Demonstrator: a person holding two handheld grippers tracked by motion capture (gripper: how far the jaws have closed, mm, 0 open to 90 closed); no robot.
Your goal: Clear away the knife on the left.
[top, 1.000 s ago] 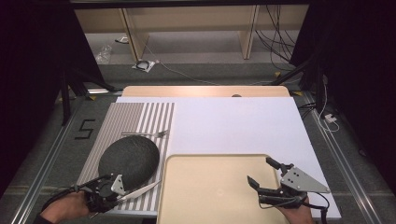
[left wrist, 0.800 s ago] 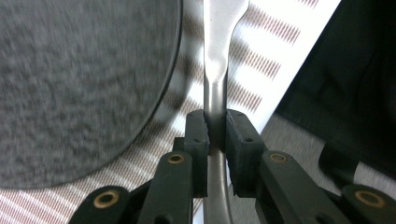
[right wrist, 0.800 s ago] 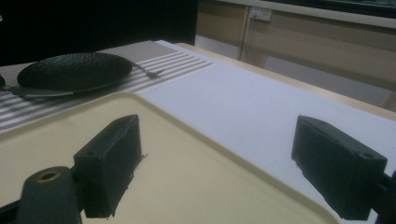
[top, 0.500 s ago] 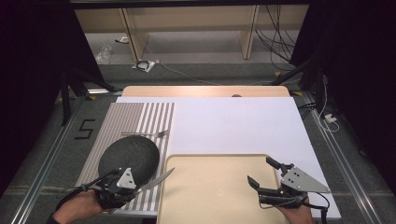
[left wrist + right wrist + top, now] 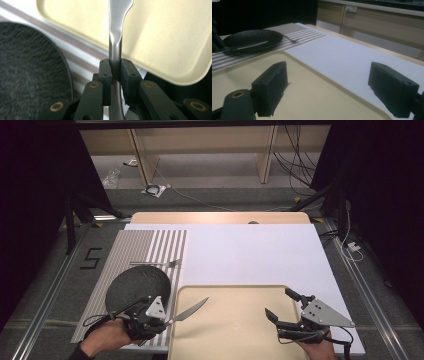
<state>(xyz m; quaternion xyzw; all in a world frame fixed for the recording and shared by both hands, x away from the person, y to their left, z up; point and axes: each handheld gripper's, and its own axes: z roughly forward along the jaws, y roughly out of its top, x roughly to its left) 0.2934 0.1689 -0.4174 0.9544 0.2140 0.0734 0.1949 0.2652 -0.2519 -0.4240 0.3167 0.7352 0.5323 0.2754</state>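
A glossy metal knife (image 5: 117, 30), a smooth matt cream plastic tray (image 5: 240, 330), a rough-textured black plate (image 5: 136, 287).

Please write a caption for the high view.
Left gripper holds a knife over the cream tray.

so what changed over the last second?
The left gripper, shut on the knife, carried it right from the striped mat until the blade came over the tray. Right gripper stayed open over the tray; plate and fork unmoved.
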